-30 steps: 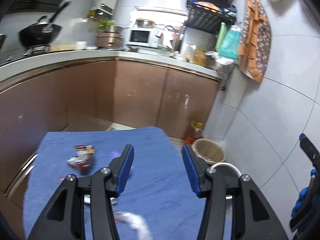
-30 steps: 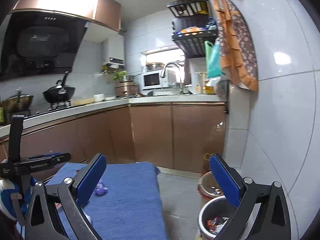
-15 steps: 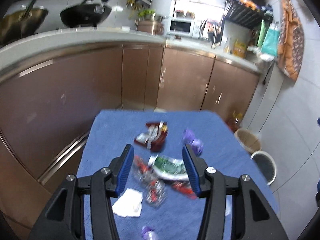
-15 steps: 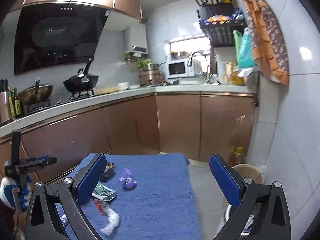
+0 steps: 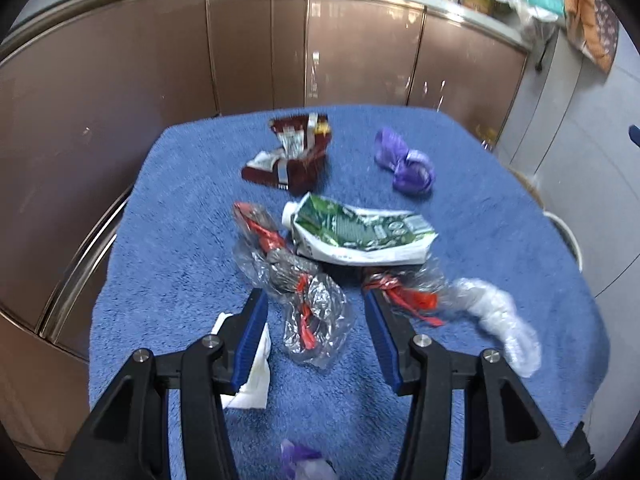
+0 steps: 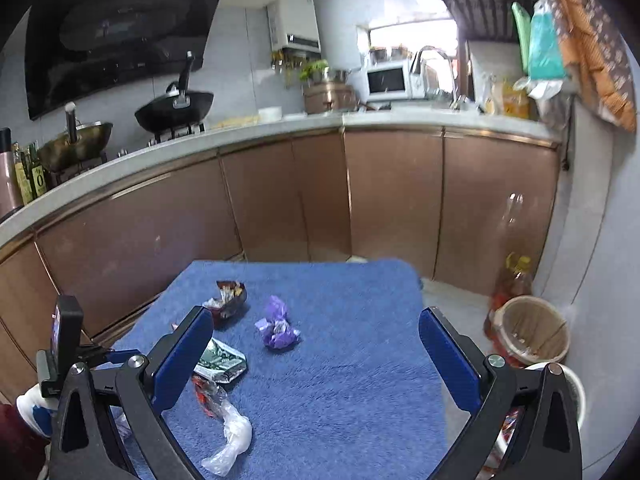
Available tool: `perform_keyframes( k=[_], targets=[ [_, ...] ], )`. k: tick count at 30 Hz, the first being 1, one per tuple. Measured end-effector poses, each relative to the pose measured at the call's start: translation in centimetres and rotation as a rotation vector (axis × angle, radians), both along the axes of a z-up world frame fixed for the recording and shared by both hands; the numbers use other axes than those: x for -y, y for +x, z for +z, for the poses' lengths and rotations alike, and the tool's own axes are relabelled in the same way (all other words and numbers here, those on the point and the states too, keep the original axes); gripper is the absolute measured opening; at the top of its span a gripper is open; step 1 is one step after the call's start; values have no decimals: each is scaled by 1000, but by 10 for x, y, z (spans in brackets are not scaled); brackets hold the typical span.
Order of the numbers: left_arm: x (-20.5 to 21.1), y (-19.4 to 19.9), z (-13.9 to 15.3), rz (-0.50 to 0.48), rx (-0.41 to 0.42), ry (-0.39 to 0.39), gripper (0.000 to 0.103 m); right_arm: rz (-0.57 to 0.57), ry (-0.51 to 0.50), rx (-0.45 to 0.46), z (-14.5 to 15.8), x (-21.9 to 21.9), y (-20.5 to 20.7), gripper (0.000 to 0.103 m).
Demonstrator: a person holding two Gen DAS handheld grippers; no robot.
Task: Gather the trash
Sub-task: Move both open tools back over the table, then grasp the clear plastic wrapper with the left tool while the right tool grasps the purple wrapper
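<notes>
Trash lies on a blue towel-covered table (image 5: 180, 240). My left gripper (image 5: 314, 322) is open and hovers over a clear crumpled wrapper with red print (image 5: 310, 312). Beyond it lie a flattened green and white carton (image 5: 360, 232), a dark red snack packet (image 5: 294, 154), a purple wrapper (image 5: 406, 164), a clear plastic wad (image 5: 496, 316) and a white paper piece (image 5: 256, 356). My right gripper (image 6: 316, 340) is open and empty above the table's right part, with the purple wrapper (image 6: 278, 326) ahead of it.
A tan bin (image 6: 528, 332) and a white bin (image 6: 570, 386) stand on the floor right of the table. Brown kitchen cabinets (image 6: 280, 200) run behind the table. A tiled wall (image 6: 600, 260) is on the right. The left gripper's body (image 6: 66, 340) shows at left.
My left gripper has swung left from the bins and dropped low over the trash on the table. The right gripper has tilted down toward the table.
</notes>
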State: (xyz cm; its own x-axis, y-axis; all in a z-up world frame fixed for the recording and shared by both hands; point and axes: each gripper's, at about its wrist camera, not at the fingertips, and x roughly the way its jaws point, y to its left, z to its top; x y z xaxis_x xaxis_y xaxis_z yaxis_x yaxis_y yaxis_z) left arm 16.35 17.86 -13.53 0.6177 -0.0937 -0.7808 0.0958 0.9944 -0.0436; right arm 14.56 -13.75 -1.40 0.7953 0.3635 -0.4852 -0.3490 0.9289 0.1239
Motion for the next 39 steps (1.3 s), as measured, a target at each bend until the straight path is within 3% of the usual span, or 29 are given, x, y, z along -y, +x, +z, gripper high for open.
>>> perform_keyframes(
  k=[7,15,21,30,33,35,39],
  targets=[
    [-3,25,-29,12,-72,16,48,73,-8,-112,-44,-23,44,103],
    [-13,46,-42,31,-116,-16,47,150,-25,-215,-87,-52,86,103],
    [-17,51,-47,23,-128,-41,32,209,-42,-301,-123,-79,121,100],
    [-17,52,-47,27,-122,-53,20,241,-33,-348,-153,-105,155,86],
    [-16,54,-47,24,-119,-47,18,242,-39,-358,-159,-110,165,74],
    [-17,55,-48,27,-119,-51,18,246,-37,-377,-165,-111,171,62],
    [-17,56,-47,28,-119,-51,15,246,-14,-390,-171,-108,174,53]
  ],
)
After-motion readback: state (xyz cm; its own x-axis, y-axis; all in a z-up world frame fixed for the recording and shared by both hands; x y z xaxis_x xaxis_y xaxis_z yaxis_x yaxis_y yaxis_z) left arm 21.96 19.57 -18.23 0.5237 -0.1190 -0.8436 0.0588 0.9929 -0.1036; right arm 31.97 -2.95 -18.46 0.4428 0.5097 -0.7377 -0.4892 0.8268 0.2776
